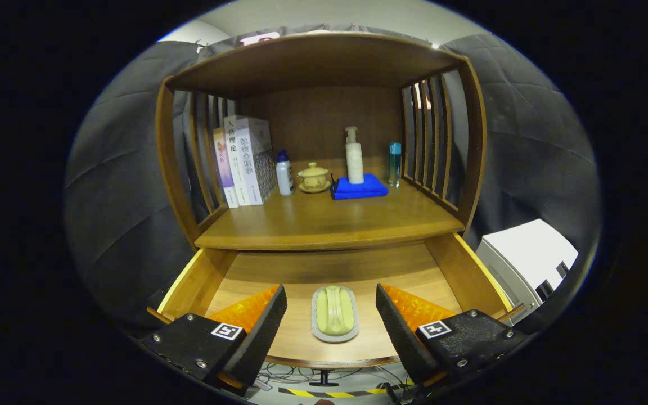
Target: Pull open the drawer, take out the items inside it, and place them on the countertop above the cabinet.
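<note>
Books (245, 160) stood upright at the left end of the countertop (329, 222), against the slatted side of the cabinet (172, 163). Next to them, in order rightward, were a small white bottle (284, 173), a lidded cup on a saucer (314, 178), a folded blue cloth (359, 187) carrying a pump bottle (354, 157), and a slim teal bottle (395, 163) by the right slats. Below the countertop, the drawer (194, 281) was pulled open. A green soap bar in its grey dish (334, 312) lay on the drawer floor near the front edge. The gripper (331, 323) had its fingers spread wide apart, one on each side of the dish, touching neither dish nor soap. A white appliance (526, 259) stood outside the cabinet to the right.
</note>
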Demonstrator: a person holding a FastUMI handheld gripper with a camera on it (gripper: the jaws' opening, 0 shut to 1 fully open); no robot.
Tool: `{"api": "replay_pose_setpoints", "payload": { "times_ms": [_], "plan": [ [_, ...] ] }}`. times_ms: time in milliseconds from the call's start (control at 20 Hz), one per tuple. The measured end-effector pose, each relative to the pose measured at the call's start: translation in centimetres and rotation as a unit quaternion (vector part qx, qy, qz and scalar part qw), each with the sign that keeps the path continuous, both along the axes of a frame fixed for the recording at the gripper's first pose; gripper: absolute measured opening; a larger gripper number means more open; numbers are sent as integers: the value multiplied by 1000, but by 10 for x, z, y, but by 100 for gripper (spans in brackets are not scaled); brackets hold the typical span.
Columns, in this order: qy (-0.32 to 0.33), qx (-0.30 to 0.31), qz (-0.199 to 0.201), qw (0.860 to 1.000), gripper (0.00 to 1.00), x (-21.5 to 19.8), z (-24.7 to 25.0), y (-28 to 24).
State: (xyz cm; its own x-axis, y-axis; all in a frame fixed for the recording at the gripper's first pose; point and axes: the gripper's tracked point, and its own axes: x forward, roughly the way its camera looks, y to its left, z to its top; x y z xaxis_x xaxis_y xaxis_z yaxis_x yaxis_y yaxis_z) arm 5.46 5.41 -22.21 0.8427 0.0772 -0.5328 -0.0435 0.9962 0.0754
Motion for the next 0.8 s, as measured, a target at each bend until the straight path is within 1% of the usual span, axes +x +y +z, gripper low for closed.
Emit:
{"api": "replay_pose_setpoints", "payload": {
  "times_ms": [250,500,650,800],
  "plan": [
    [72,-1,-29,997,97,16,-34,-2],
    [136,-20,-28,990,97,28,-69,8],
    [162,-32,-30,986,97,32,-87,6],
    [180,-27,-36,983,97,32,-98,3]
  ]
}}
